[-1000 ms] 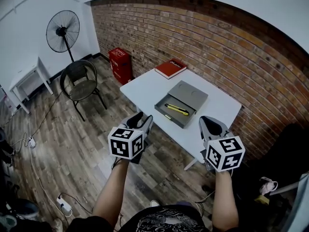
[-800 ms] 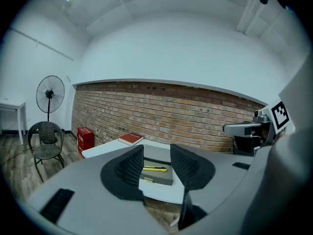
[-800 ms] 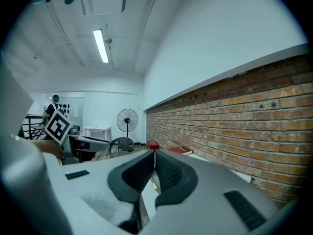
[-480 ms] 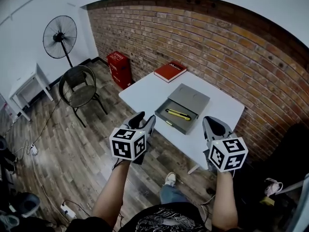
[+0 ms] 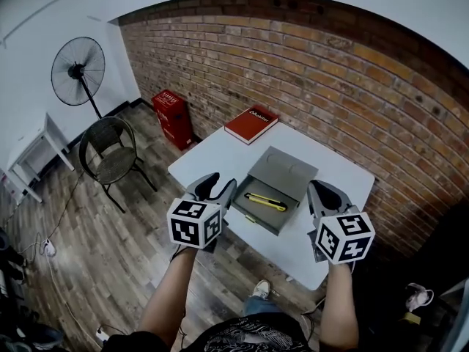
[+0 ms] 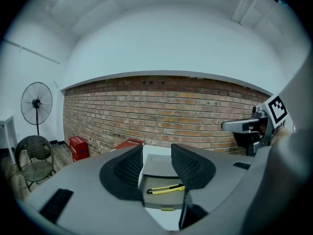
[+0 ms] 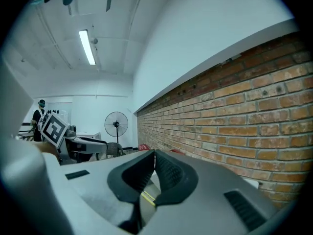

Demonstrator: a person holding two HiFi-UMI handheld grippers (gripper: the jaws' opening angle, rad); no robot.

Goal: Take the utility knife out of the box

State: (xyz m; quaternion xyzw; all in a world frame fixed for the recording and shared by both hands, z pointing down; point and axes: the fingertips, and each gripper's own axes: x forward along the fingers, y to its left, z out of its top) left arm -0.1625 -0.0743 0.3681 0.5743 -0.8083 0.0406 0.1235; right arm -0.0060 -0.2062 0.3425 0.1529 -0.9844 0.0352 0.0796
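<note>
While the empty left gripper (image 5: 220, 181) has just been opening, right gripper (image 5: 316, 186) closed, the slim yellow utility knife (image 5: 266, 202) lies boxed.

Bare left forearm (image 5: 172, 288) and right forearm (image 5: 338, 299) reach forward side by side, apart. The left gripper (image 5: 222, 182) points ahead and slightly down, with its marker cube (image 5: 194, 224) on top. Its jaws stand apart and have just been opening, with nothing gripped between the pads (image 6: 129, 165). The right gripper (image 5: 317, 189) is alongside at the same tilt, jaws closed, tips touching, nothing between them.
</note>
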